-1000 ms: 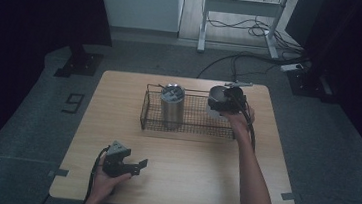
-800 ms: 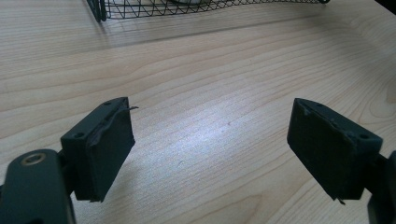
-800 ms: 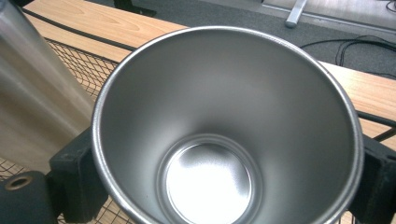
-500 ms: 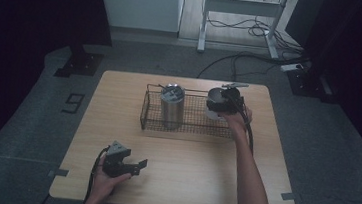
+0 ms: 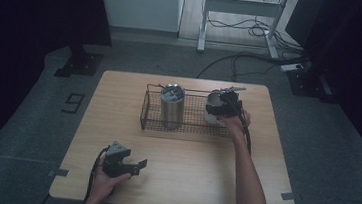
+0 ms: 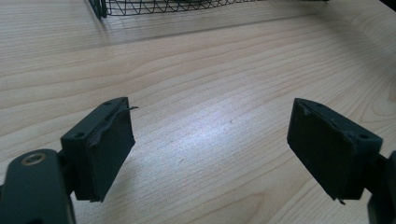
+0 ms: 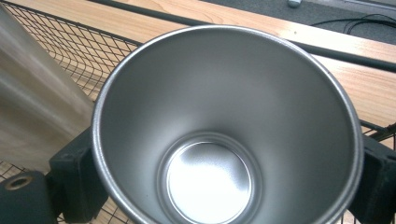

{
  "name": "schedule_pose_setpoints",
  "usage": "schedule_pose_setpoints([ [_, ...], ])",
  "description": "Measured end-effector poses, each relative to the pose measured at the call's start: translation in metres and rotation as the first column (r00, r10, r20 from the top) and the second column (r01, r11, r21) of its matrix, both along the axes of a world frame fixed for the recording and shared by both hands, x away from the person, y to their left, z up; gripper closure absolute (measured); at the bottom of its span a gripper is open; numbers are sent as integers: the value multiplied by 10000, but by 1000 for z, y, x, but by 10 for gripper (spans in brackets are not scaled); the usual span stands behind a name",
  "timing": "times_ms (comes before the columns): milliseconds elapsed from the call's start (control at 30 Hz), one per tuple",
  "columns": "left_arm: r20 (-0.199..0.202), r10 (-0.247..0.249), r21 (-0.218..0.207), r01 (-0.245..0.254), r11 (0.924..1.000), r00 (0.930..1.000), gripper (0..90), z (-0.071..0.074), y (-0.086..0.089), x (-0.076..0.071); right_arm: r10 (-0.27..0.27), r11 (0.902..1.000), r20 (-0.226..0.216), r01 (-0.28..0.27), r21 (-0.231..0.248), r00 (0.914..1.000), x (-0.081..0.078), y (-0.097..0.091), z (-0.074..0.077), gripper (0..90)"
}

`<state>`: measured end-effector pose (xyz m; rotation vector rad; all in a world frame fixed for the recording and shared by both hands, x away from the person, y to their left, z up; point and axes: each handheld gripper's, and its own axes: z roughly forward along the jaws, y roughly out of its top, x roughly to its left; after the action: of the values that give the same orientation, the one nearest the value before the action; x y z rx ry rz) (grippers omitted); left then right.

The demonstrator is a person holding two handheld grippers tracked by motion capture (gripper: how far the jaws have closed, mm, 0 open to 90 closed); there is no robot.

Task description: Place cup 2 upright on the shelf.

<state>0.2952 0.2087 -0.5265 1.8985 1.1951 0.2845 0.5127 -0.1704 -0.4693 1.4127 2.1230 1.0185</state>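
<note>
pinching a smooth round steel cup (image 7: 224, 135), right claw (image 7: 224, 186); left claw (image 6: 219, 154) spread.

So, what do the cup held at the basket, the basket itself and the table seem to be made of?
Cup: probably stainless steel, brushed matte; grey sheen, bright reflecting bottom.
Basket: thin dark wire mesh, likely coated metal; open lattice.
Table: light wood or wood-look laminate, smooth; printed or real grain lines.

Two steel cups (image 5: 171, 106) (image 7: 224, 135), one wire basket (image 5: 186, 127), one table (image 5: 186, 183), two grippers (image 5: 135, 167) (image 5: 218, 108).
</note>
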Motion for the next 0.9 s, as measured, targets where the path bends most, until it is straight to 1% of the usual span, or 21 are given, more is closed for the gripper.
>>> schedule_pose_setpoints([
  [233, -4, -28, 8, 28, 10000, 10000, 148, 0, -1, 0, -7, 9999, -164, 5, -148, 9999, 1, 0, -3, 72],
  [433, -13, -43, 34, 43, 10000, 10000, 148, 0, -1, 0, -6, 9996, -497, -9, -292, 9988, 2, 0, -7, 72],
  [633, -32, -68, 49, 68, 10000, 10000, 148, -1, -1, 0, 7, 9992, -631, -33, -403, 9980, 4, 2, -10, 72],
  [733, -18, -69, 42, 69, 10000, 10000, 148, -1, -1, 0, 63, 9991, -775, -94, -407, 9970, 5, 2, -12, 72],
  [900, -2, -56, 11, 56, 10000, 10000, 148, 0, -1, 0, 32, 9988, -816, -72, -482, 9967, 4, 2, -12, 71],
])
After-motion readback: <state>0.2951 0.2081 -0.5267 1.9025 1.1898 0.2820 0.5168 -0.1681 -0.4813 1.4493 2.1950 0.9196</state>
